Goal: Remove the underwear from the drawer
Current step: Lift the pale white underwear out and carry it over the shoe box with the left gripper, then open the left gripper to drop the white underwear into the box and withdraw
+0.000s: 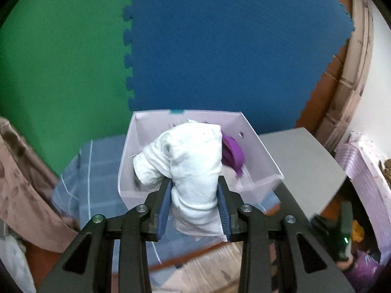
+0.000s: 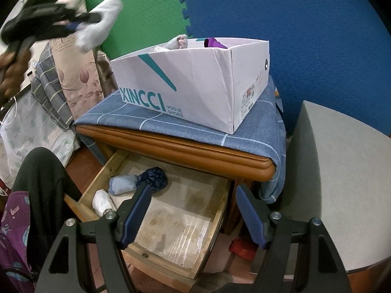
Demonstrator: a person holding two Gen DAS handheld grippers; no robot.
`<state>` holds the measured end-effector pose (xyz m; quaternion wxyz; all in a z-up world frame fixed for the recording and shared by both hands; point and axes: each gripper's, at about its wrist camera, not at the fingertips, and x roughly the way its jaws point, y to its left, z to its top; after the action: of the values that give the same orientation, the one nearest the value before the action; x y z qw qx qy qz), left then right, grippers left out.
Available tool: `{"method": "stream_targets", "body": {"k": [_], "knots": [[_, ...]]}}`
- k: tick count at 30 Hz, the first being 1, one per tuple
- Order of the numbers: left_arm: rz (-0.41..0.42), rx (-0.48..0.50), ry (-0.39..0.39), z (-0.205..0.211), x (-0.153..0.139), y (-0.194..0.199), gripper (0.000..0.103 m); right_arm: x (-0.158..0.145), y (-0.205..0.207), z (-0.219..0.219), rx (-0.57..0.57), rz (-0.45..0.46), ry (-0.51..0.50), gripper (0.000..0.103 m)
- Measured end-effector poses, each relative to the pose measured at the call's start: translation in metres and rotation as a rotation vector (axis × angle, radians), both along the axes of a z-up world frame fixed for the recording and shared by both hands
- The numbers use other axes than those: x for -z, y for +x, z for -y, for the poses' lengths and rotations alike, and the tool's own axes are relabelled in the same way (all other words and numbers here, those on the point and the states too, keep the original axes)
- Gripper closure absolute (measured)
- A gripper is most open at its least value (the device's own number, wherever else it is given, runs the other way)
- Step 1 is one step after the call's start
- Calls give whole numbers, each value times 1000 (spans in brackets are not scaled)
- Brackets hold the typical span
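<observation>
My left gripper (image 1: 194, 195) is shut on a rolled white piece of underwear (image 1: 190, 156), held in the air over an open white shoe box (image 1: 256, 151) that has a purple garment (image 1: 232, 152) inside. From the right wrist view the left gripper (image 2: 90, 20) shows high at the top left with the white roll (image 2: 105, 12) in it. My right gripper (image 2: 193, 195) stands open and empty above the pulled-out wooden drawer (image 2: 185, 214). In the drawer's far left corner lie a light blue roll (image 2: 122, 184), a dark blue patterned roll (image 2: 154, 178) and a white roll (image 2: 103, 201).
The shoe box (image 2: 195, 80) rests on a blue checked cloth (image 2: 256, 127) covering the nightstand. A grey round stool (image 2: 342, 171) stands at the right. A person's black-clad leg (image 2: 41, 175) is left of the drawer. A paper bag (image 2: 75, 73) and bedding sit further left.
</observation>
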<state>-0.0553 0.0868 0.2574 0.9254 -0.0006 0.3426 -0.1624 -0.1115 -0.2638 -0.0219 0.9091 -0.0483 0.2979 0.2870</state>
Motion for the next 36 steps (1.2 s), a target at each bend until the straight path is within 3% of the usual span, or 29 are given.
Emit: {"method": "stream_targets", "body": {"k": [5, 12, 19, 33, 36], "knots": [[-4, -29, 70, 4, 6, 40, 71, 0, 0, 0, -2, -1, 0, 29], [-64, -37, 159, 10, 37, 83, 71, 1, -2, 0, -6, -1, 0, 29], [-108, -48, 187, 12, 60, 105, 70, 2, -2, 0, -8, -2, -2, 29], [-133, -70, 207, 14, 84, 111, 61, 3, -3, -2, -13, -4, -8, 29], [-109, -85, 230, 16, 84, 108, 49, 4, -3, -2, -16, -4, -10, 29]]}}
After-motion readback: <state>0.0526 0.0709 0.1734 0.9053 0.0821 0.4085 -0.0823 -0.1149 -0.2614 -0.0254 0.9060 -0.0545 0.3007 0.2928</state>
